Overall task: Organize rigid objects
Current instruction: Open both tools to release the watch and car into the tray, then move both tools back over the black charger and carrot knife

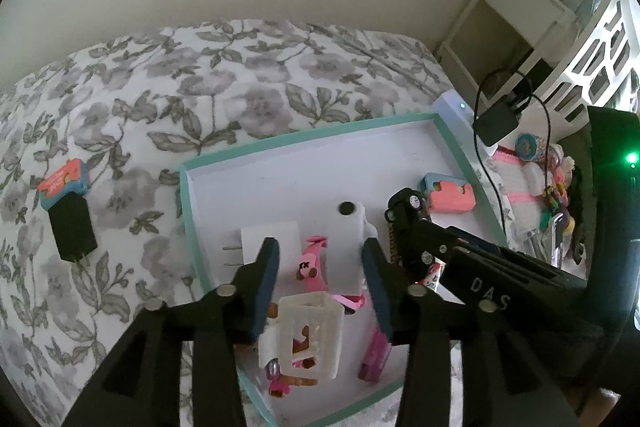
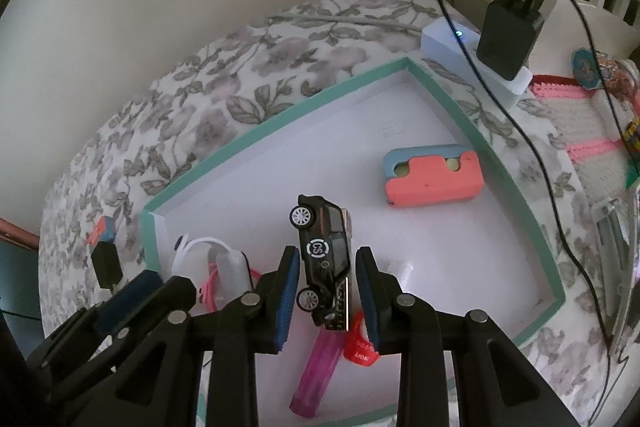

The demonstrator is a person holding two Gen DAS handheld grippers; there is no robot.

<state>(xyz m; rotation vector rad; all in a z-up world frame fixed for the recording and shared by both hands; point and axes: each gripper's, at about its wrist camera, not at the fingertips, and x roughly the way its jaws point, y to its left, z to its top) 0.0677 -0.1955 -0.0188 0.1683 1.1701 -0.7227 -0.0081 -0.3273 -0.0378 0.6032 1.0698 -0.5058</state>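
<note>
Right gripper (image 2: 326, 291): fingers close on either side of a black toy car (image 2: 323, 267), seemingly gripping it nose-up over the tray (image 2: 516, 187) interior, probably for placement; contact on the right pad not fully certain. Left gripper (image 1: 320, 283): fingers spread wide above a white lattice piece (image 1: 310, 337) near the tray's near edge, holding nothing. Outward: coral-and-blue block (image 2: 432, 181) beside the tray's right wall; black plug adapter (image 1: 72, 227) and second block (image 1: 64, 185) remain on the bedspread (image 1: 240, 87), outside the tray's left edge, judged still to collect.
</note>
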